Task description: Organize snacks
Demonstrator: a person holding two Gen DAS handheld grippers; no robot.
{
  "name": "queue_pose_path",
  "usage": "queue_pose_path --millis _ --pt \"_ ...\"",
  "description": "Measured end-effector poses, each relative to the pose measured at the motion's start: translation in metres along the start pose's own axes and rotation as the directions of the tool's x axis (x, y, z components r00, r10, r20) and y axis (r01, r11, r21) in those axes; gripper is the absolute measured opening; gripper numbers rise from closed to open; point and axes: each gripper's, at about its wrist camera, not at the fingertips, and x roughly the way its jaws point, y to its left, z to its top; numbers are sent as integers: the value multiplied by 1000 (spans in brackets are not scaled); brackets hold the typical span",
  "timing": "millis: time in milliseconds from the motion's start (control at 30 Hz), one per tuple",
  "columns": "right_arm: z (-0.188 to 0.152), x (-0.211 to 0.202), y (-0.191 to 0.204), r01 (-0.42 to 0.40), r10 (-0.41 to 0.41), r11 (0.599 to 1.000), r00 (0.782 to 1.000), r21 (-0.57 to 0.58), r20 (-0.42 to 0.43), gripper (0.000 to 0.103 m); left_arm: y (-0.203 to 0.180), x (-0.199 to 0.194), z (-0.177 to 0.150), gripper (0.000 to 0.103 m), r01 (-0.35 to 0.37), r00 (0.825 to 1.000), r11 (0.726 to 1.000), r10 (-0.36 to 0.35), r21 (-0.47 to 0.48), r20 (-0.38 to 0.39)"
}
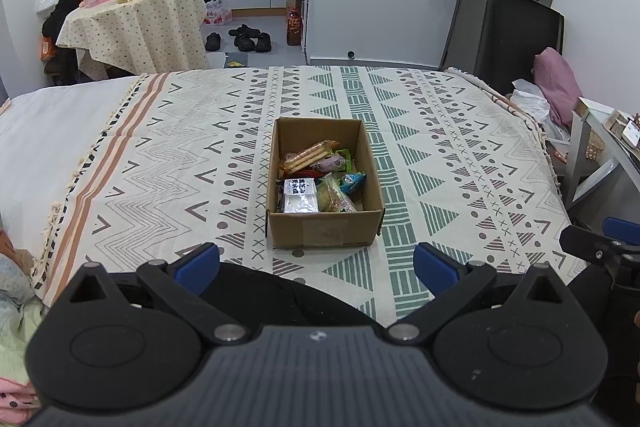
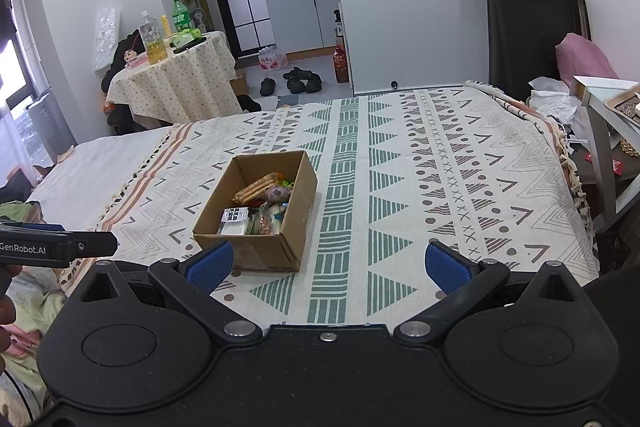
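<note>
A brown cardboard box (image 1: 325, 229) stands on the patterned bedspread, holding several wrapped snacks: a biscuit pack (image 1: 308, 155), a white packet (image 1: 300, 197) and a blue wrapper (image 1: 353, 182). My left gripper (image 1: 316, 265) is open, low at the near edge of the bed, just in front of the box, with nothing between its blue pads. In the right wrist view the same box (image 2: 248, 251) sits ahead and left. My right gripper (image 2: 330, 267) is open and empty, to the right of the box. The left gripper's body (image 2: 56, 247) shows at that view's left edge.
The patterned bedspread (image 1: 460, 163) covers a bed with white sheet (image 1: 48, 147) at left. Beyond it stand a round table (image 1: 136, 23) with bottles, shoes (image 1: 244, 39) on the floor, a dark panel (image 1: 516, 35) and a white side table (image 1: 600, 143) at right.
</note>
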Motion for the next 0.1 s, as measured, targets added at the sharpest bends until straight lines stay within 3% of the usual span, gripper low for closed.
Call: queue_pose_path --millis 100 --pt "-1 1 -1 0 0 1000 1000 1 -3 103 0 1 0 103 1 1000 1000 -1 -4 -2"
